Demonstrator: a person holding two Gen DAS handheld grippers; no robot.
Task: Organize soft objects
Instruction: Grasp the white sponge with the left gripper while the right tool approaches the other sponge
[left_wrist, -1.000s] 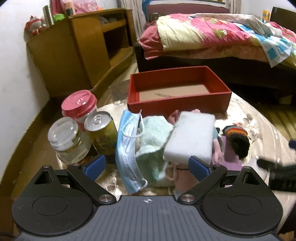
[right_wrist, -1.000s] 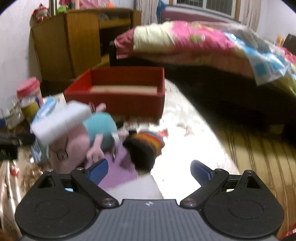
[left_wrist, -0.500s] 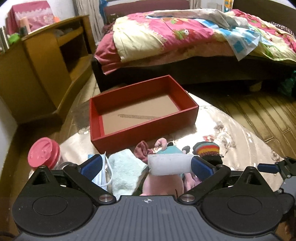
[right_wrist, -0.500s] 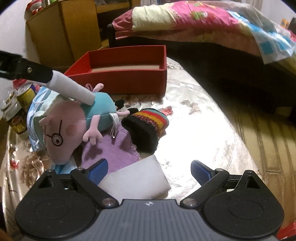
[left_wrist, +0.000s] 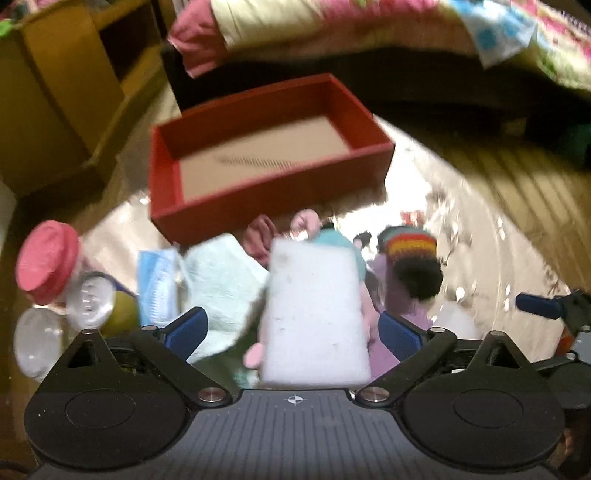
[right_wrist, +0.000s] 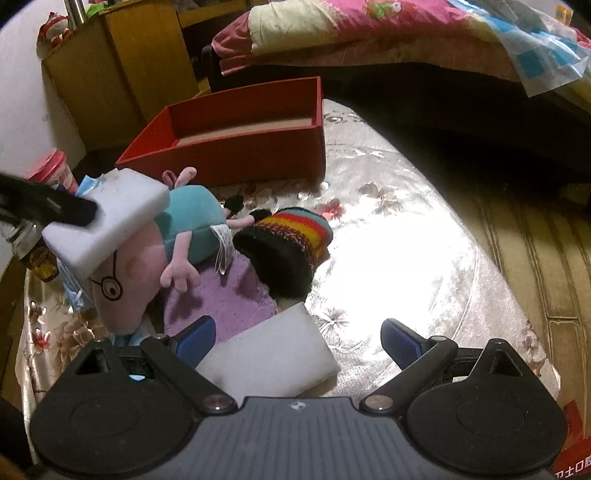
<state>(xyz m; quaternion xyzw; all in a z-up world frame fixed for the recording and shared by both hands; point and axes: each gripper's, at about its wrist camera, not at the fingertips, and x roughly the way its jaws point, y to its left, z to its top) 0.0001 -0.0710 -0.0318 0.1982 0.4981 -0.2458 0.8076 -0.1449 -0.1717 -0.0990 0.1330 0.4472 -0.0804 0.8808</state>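
Your left gripper (left_wrist: 291, 330) spread, sponge (left_wrist: 316, 314) against its right finger, grip unclear. Right gripper (right_wrist: 297, 338) spread, empty. Red box (left_wrist: 266, 158) far side.

Left tool (left_wrist: 291, 330): black linkage arms, blue ribbed pads (left_wrist: 186, 328), silver screws, round black hubs, grey ribbed housing with small crosshair mark; right tool (right_wrist: 297, 338) alike.

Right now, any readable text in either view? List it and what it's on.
"卫士口腔", cut off at the frame edge, reading uncertain: red packet, bottom right corner of the right wrist view.
Too small to read: plush tag.
Too blurred to read: can label, jar label.
Left wrist view: motion-blurred, nothing readable.
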